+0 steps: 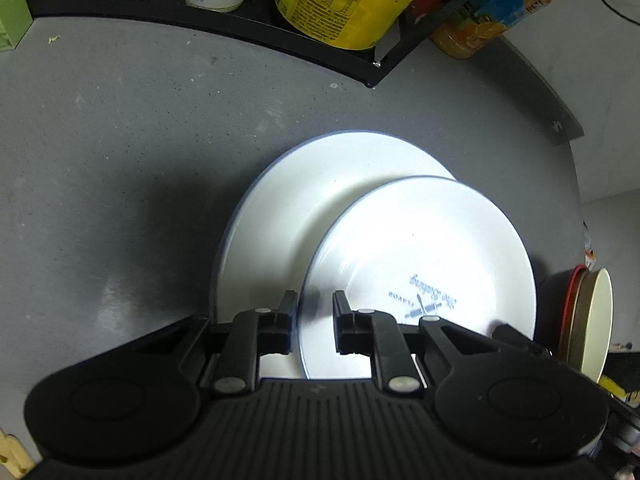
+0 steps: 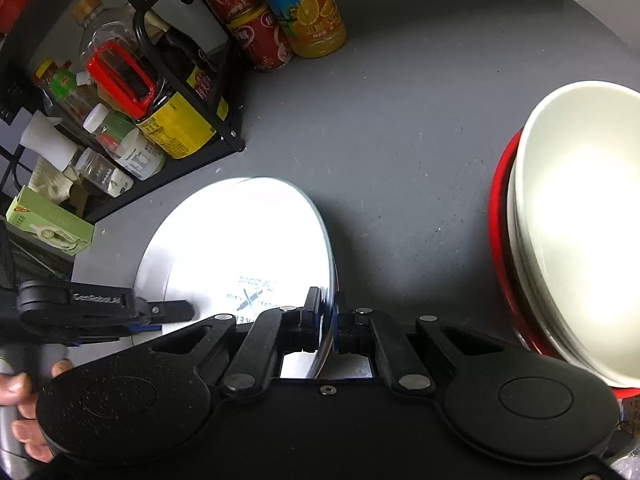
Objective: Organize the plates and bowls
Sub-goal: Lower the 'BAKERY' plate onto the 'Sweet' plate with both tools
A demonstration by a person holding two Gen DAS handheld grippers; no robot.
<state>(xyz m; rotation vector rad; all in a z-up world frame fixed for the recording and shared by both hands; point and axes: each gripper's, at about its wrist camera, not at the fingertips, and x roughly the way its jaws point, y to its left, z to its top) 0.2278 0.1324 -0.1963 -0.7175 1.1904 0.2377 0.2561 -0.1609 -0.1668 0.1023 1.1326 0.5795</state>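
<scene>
Two white plates lie on the grey counter (image 1: 120, 160). The larger plate (image 1: 304, 200) lies flat. The smaller plate (image 1: 420, 248), with a blue logo, rests tilted over its right side. My left gripper (image 1: 316, 300) straddles the smaller plate's left rim with a narrow gap between its fingers, which do not visibly press on it. My right gripper (image 2: 329, 308) is shut on the smaller plate (image 2: 240, 248) at its right rim, seen edge-on between the pads. A white bowl (image 2: 580, 240) sits nested in a red bowl (image 2: 498, 240) to the right.
A black wire rack (image 2: 224, 120) full of bottles and jars stands behind the plates. An orange juice bottle (image 2: 312, 12) and red cans (image 2: 256, 36) stand beside it. A green box (image 2: 48, 224) lies at the left. A hand (image 2: 24, 400) grips the left gripper's handle.
</scene>
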